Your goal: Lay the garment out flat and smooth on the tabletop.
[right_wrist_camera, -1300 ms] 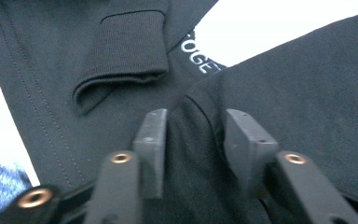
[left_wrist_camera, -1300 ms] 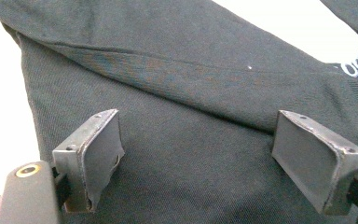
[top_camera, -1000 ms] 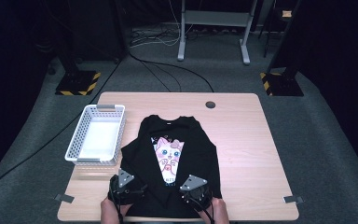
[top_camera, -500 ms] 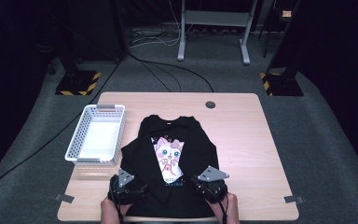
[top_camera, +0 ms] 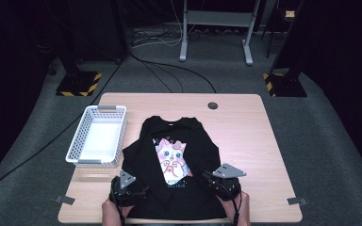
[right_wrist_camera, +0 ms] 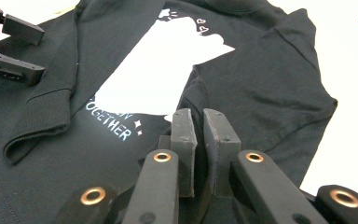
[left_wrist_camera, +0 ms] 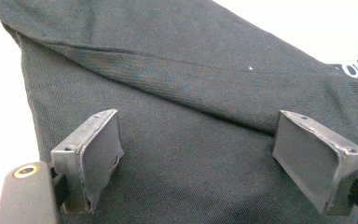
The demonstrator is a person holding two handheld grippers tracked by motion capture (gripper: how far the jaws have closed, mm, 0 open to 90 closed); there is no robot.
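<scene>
Right claw (right_wrist_camera: 198, 135) — pinching black shirt (right_wrist_camera: 261, 88) cuff | left claw (left_wrist_camera: 205, 154) — spread above shirt

The black shirt's (top_camera: 174, 160) near hem is hidden behind both hands; its print washes out white.

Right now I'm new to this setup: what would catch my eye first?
The black shirt with its pink cat print lies spread in the middle of the wooden table. A white basket stands just left of it. At the near edge, the left gripper hovers open over the cloth, and the right gripper is shut above the shirt.
</scene>
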